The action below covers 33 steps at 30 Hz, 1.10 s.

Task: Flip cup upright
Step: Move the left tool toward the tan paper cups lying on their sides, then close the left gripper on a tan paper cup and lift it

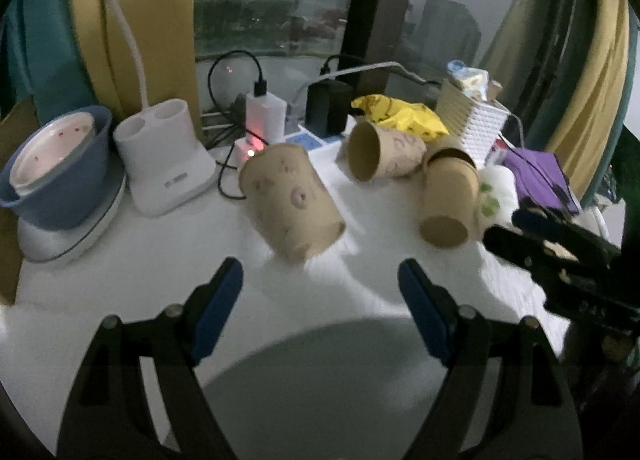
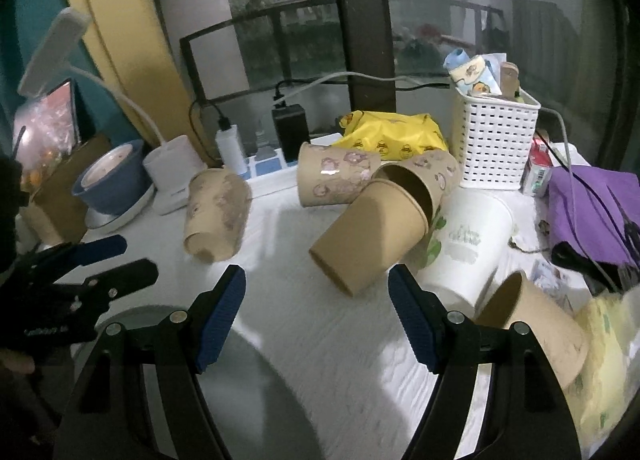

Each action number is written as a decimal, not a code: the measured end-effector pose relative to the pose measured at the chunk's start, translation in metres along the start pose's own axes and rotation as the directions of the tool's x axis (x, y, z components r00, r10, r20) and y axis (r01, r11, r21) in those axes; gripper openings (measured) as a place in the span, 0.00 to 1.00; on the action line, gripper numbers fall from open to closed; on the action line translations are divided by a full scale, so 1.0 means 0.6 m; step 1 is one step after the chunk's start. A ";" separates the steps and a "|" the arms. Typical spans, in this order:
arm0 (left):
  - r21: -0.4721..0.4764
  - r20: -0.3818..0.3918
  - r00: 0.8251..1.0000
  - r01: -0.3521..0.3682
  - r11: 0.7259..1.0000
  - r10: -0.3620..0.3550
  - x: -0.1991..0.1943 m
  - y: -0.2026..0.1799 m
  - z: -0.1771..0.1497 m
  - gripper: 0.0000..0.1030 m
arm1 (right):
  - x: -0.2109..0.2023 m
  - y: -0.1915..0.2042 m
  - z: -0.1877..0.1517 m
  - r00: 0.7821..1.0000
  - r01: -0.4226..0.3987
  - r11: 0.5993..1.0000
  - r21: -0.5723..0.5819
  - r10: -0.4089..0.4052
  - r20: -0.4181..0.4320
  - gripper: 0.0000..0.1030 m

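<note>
Left wrist view looks along my left gripper (image 1: 320,280), whose blue-padded jaws stand wide apart with nothing between them, low over the white table (image 1: 140,284). Just ahead of them a patterned paper cup (image 1: 290,202) is tipped over, its base toward me and its mouth away, and I cannot tell whether it rests fully on the table because its lower edge is blurred. Farther back a second patterned cup (image 1: 384,152) lies on its side with its mouth facing left, and a plain brown cup (image 1: 450,196) lies beside it, base toward me, near the white slatted basket (image 1: 476,128). At the left sit a blue bowl (image 1: 60,176) on a pale round base and a white two-hole holder (image 1: 168,160); a yellow bag (image 1: 404,116) lies behind the cups. At the right edge my right gripper's dark fingers (image 1: 560,256) come in. From the right wrist, my right gripper (image 2: 316,292) is likewise spread and empty, and the plain brown cup (image 2: 372,236) lies tilted just beyond it, its rim leaning on another patterned cup (image 2: 424,176). A white cup (image 2: 464,244) lies at its right, and one more brown cup (image 2: 536,332) lies near my right finger
</note>
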<state>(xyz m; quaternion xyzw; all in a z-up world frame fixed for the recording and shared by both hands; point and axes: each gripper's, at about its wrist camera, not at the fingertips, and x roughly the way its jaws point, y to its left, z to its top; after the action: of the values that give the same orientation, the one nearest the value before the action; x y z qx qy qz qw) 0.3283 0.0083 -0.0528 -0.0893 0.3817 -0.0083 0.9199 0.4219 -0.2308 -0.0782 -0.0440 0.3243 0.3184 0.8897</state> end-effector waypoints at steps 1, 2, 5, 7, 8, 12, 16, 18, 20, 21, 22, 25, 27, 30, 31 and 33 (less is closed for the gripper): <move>-0.004 -0.001 1.000 0.003 1.000 -0.003 0.011 0.002 0.008 0.79 | 0.006 -0.002 0.004 1.000 0.000 1.000 0.001 0.000 -0.003 0.75; -0.006 -0.001 1.000 -0.001 1.000 0.001 0.017 0.002 0.011 0.79 | 0.012 -0.005 0.008 1.000 -0.001 1.000 0.002 0.001 -0.007 0.75; -0.016 -0.007 1.000 -0.012 1.000 0.012 0.045 0.007 0.025 0.79 | 0.031 -0.010 0.018 1.000 0.002 1.000 0.008 -0.002 -0.020 0.75; -0.021 -0.012 1.000 -0.015 1.000 0.015 0.061 0.011 0.032 0.79 | 0.044 -0.014 0.022 1.000 0.004 1.000 0.016 -0.004 -0.030 0.75; -0.025 -0.020 1.000 -0.017 1.000 0.017 0.073 0.013 0.037 0.79 | 0.049 -0.015 0.024 0.999 0.004 1.000 0.018 -0.004 -0.034 0.75; -0.048 -0.049 0.999 -0.019 0.999 0.017 0.109 0.021 0.049 0.79 | 0.066 -0.020 0.026 0.999 0.001 1.000 0.023 0.000 -0.040 0.75; -0.063 -0.074 0.997 -0.034 0.997 0.030 0.135 0.028 0.053 0.78 | 0.073 -0.024 0.025 0.999 0.000 1.000 0.028 0.001 -0.044 0.75; -0.076 -0.100 0.995 -0.021 0.997 0.013 0.145 0.033 0.054 0.74 | 0.074 -0.027 0.023 0.999 0.001 0.999 0.032 0.001 -0.045 0.75; -0.074 -0.105 0.994 -0.012 0.997 0.004 0.148 0.034 0.053 0.72 | 0.074 -0.027 0.023 0.999 0.000 0.999 0.033 0.001 -0.043 0.75; -0.070 -0.105 0.994 -0.009 0.997 0.002 0.147 0.033 0.053 0.71 | 0.073 -0.027 0.022 0.999 0.000 0.999 0.033 0.002 -0.042 0.75; -0.067 -0.107 0.994 -0.006 0.998 -0.002 0.146 0.032 0.053 0.70 | 0.073 -0.027 0.023 0.999 -0.001 0.999 0.032 0.003 -0.041 0.75; -0.075 -0.114 0.993 0.015 0.997 -0.023 0.140 0.028 0.051 0.65 | 0.069 -0.024 0.023 0.999 -0.002 1.000 0.028 0.003 -0.039 0.75; -0.075 -0.111 0.993 0.029 0.997 -0.037 0.133 0.025 0.053 0.62 | 0.062 -0.020 0.024 0.999 0.000 1.000 0.023 0.001 -0.033 0.75; -0.057 -0.095 0.994 0.043 0.997 -0.048 0.104 0.015 0.049 0.61 | 0.042 -0.012 0.026 1.000 0.003 1.000 0.015 -0.003 -0.016 0.75; -0.053 -0.091 0.995 0.047 0.997 -0.052 0.095 0.012 0.047 0.61 | 0.036 -0.009 0.026 1.000 0.002 1.000 0.015 -0.002 -0.012 0.75; -0.044 -0.083 0.995 0.058 0.997 -0.062 0.071 0.006 0.037 0.61 | 0.019 -0.002 0.026 1.000 0.000 1.000 0.011 0.000 -0.003 0.75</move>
<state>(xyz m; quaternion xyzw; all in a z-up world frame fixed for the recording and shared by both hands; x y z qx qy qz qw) 0.3739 0.0116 -0.0675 -0.1192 0.4175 -0.0318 0.9002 0.4377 -0.2211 -0.0732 -0.0395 0.3273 0.3163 0.8896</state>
